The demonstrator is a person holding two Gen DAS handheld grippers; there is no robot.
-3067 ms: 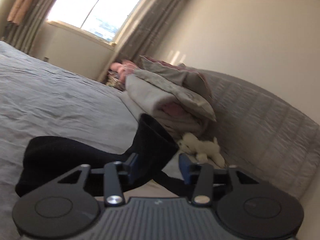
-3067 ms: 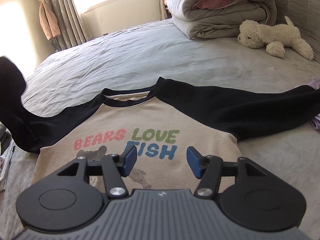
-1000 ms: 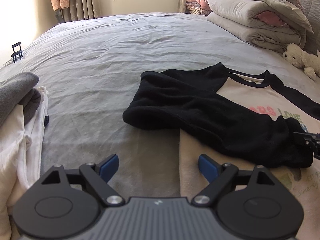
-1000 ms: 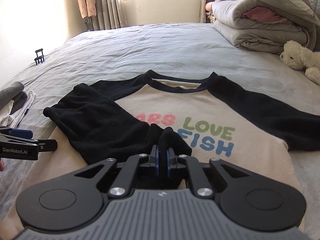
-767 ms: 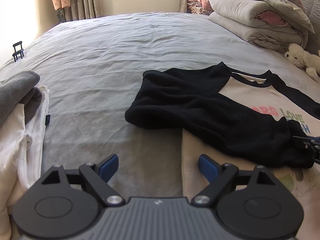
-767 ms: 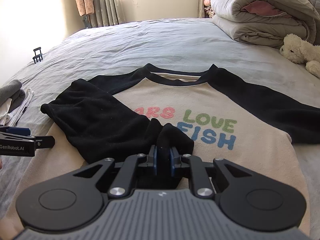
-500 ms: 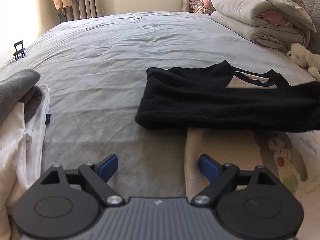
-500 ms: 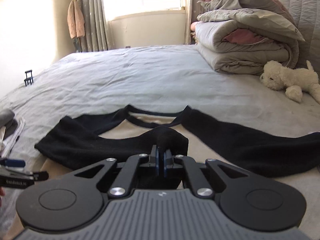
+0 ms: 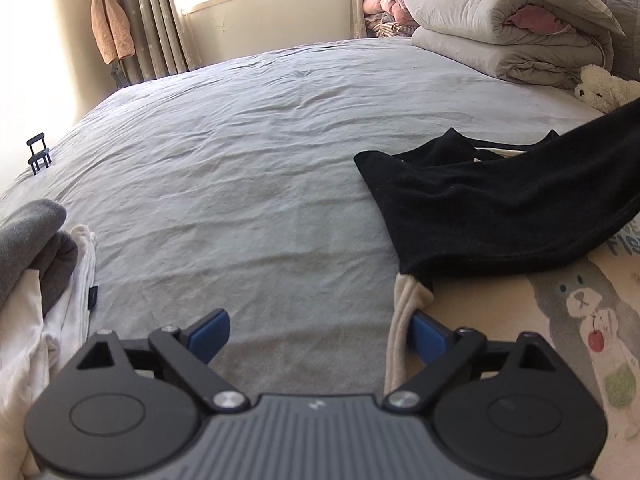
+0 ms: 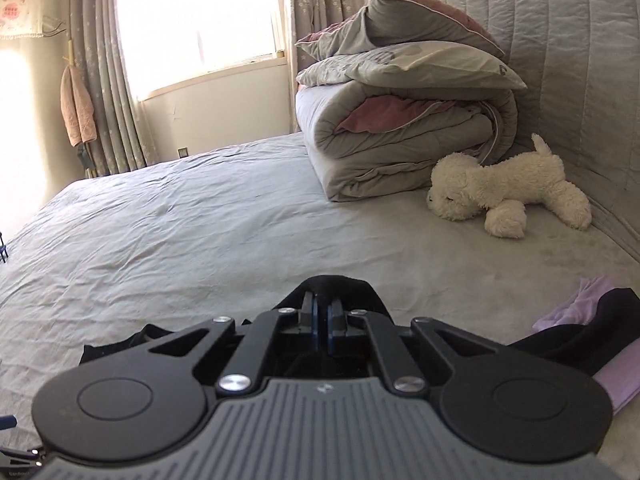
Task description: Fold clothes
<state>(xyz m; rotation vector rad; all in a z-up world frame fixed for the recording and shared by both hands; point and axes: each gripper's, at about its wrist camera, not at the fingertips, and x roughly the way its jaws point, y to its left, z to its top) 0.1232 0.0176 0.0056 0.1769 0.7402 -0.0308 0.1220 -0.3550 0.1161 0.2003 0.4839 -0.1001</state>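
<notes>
A beige shirt (image 9: pixel 500 320) with black sleeves and a bear print lies on the grey bed (image 9: pixel 260 160). My right gripper (image 10: pixel 322 316) is shut on the cuff of one black sleeve (image 10: pixel 336 282) and holds it up off the bed. In the left wrist view that sleeve (image 9: pixel 500 200) stretches taut across the shirt toward the upper right. My left gripper (image 9: pixel 320 334) is low at the shirt's side, its jaws opening wide. The beige side edge (image 9: pixel 404 312) stands just inside its right pad, not pinched. The other black sleeve (image 10: pixel 580 332) lies at the right.
A folded duvet and pillows (image 10: pixel 400 140) and a white plush dog (image 10: pixel 508 192) lie by the padded headboard (image 10: pixel 580 60). A purple garment (image 10: pixel 580 304) lies at the right. White and grey clothes (image 9: pixel 32 280) are piled at the left, with a small black chair-shaped object (image 9: pixel 38 152) beyond.
The right gripper has risen and carried the black sleeve up and to the right, pulling it taut off the printed front. The left gripper has shifted up to the shirt's side edge.
</notes>
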